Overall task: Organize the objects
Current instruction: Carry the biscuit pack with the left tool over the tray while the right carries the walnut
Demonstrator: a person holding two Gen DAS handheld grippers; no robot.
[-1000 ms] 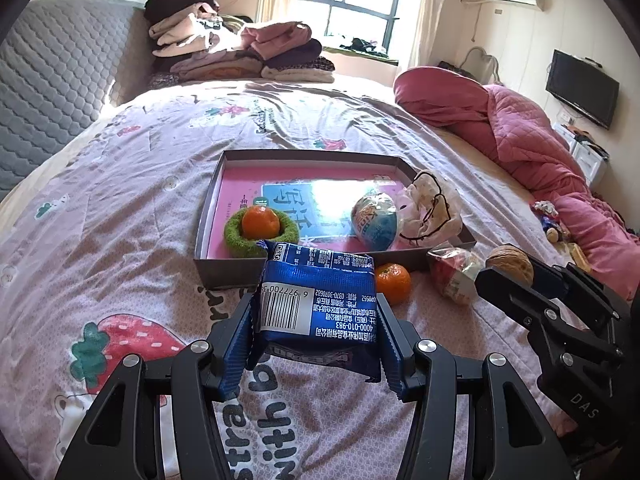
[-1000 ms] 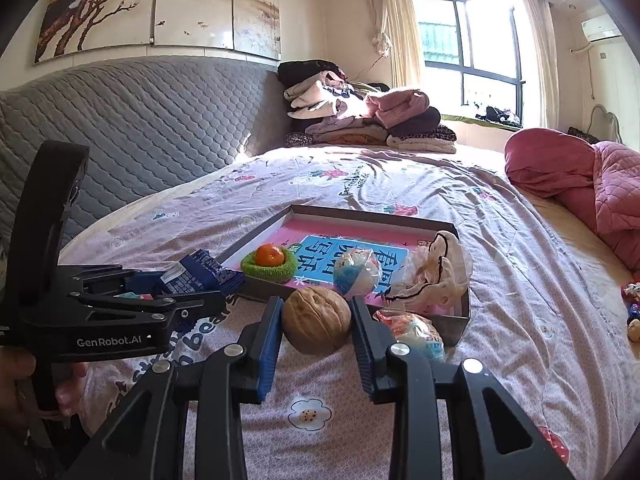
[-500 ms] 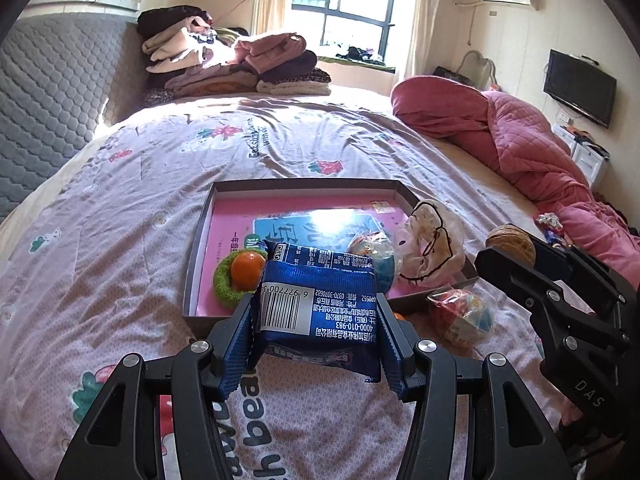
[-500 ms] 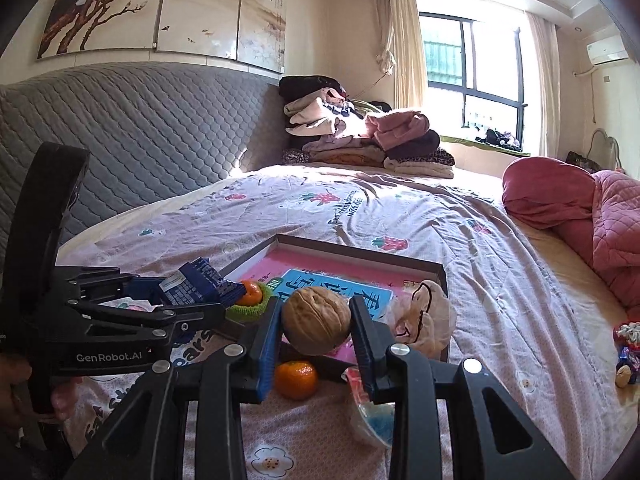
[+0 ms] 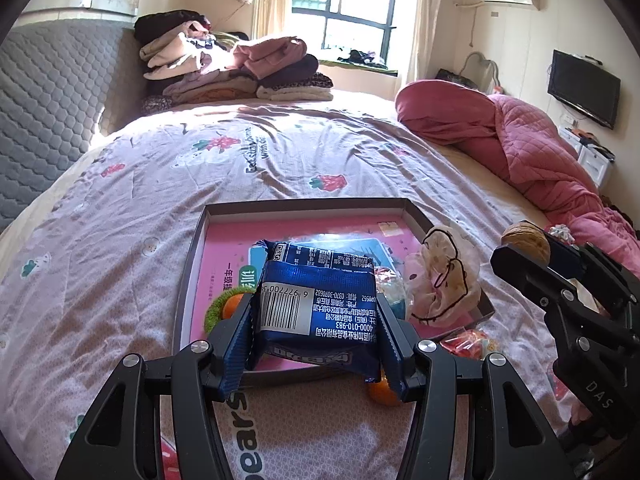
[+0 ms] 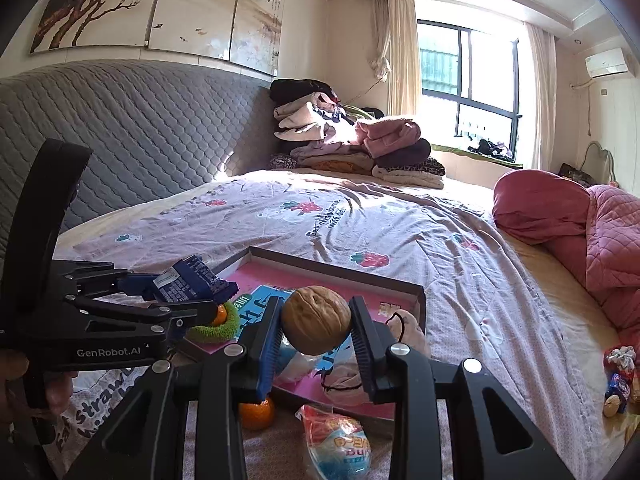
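My left gripper is shut on a blue snack packet, barcode side up, held over the near edge of a shallow tray with a pink floor. In the right wrist view the left gripper and its packet hang at the tray's left corner. My right gripper is shut on a brown walnut above the tray's near right part. The walnut also shows at the right of the left wrist view. The tray holds an orange in a green ring and a beige pouch.
On the bedspread in front of the tray lie a loose orange and a wrapped sweet bag. Folded clothes are piled at the far end. A pink quilt lies right, a grey headboard left.
Both grippers have moved forward and slightly up, from in front of the tray to over its near edge. The packet and the walnut stay gripped as before.
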